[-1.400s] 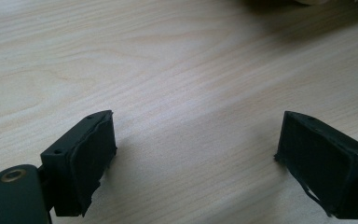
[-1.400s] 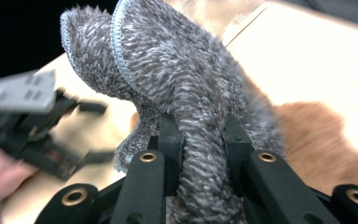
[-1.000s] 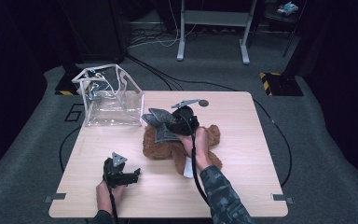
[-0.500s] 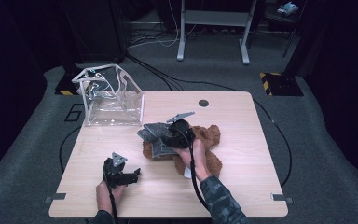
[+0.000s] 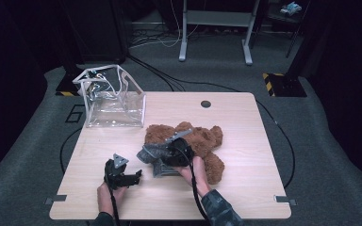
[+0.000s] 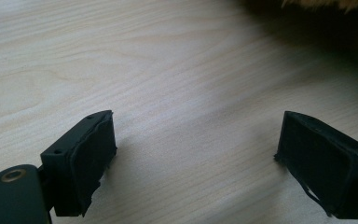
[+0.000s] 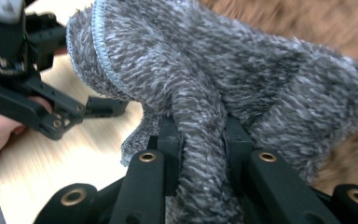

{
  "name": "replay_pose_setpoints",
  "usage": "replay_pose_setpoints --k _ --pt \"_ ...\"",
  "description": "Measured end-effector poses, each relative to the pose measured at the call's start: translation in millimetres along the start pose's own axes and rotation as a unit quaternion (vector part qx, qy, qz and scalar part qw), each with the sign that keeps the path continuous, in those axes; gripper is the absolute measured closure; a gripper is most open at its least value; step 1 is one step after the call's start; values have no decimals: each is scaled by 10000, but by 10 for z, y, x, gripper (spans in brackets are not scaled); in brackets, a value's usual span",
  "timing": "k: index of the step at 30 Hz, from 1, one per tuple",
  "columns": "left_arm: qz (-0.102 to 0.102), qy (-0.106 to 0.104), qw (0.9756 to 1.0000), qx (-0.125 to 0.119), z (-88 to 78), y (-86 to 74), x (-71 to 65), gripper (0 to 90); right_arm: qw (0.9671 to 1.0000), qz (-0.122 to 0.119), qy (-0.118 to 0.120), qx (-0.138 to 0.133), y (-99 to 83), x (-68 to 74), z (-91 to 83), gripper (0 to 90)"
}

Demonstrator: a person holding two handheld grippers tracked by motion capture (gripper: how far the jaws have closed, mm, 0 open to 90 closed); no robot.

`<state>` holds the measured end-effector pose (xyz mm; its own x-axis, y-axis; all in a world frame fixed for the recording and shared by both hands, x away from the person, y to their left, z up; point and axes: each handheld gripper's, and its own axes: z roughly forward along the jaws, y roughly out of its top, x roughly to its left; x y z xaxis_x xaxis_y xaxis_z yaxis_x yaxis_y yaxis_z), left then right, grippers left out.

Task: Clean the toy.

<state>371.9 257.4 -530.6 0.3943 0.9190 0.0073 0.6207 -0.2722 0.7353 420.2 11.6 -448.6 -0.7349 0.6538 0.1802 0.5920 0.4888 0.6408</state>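
A brown teddy bear (image 5: 202, 139) lies in the middle of the wooden table (image 5: 245, 117). My right gripper (image 5: 169, 157) is low at the bear's near left side, shut on a fold of a grey fuzzy cloth (image 5: 152, 154). In the right gripper view the cloth (image 7: 205, 70) bunches between the two jaws and drapes over them, with brown bear fur (image 7: 307, 18) behind it. My left gripper (image 5: 134, 176) rests near the table's front edge, to the left of the cloth. Its jaws stand wide open over bare wood (image 6: 193, 140), with nothing between them.
A clear plastic bag (image 5: 115, 106) stands open at the table's back left corner. A small dark hole (image 5: 206, 103) sits near the back edge. Dark carpet, cables and a desk frame (image 5: 214, 28) lie beyond the table.
My right gripper has come down and toward the front left with the grey cloth, from above the bear to its near left side. The left gripper has stayed put.
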Motion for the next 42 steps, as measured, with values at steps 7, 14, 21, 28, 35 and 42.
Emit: replay_pose_setpoints --k 7,14,21,28,35,42 --pt "0 1 10000 2 0 0 0 112 9994 139 83 310 -111 28 122 745" --pt "2 0 10000 1 0 0 0 112 9999 50 121 60 -71 13 -39 745" --pt "3 -13 10000 22 -3 -1 -1 112 9985 170 -120 -501 156 -127 -498 745" --pt "1 -15 10000 20 -3 -1 -1 112 9916 317 -894 -883 473 -479 -795 743" --pt "-38 -31 10000 29 -4 -2 -7 112 9898 626 -1094 -667 661 -718 -626 739" --pt "-39 -5 10000 -7 1 -1 -6 112 9918 445 -1196 -89 782 -716 -309 739"
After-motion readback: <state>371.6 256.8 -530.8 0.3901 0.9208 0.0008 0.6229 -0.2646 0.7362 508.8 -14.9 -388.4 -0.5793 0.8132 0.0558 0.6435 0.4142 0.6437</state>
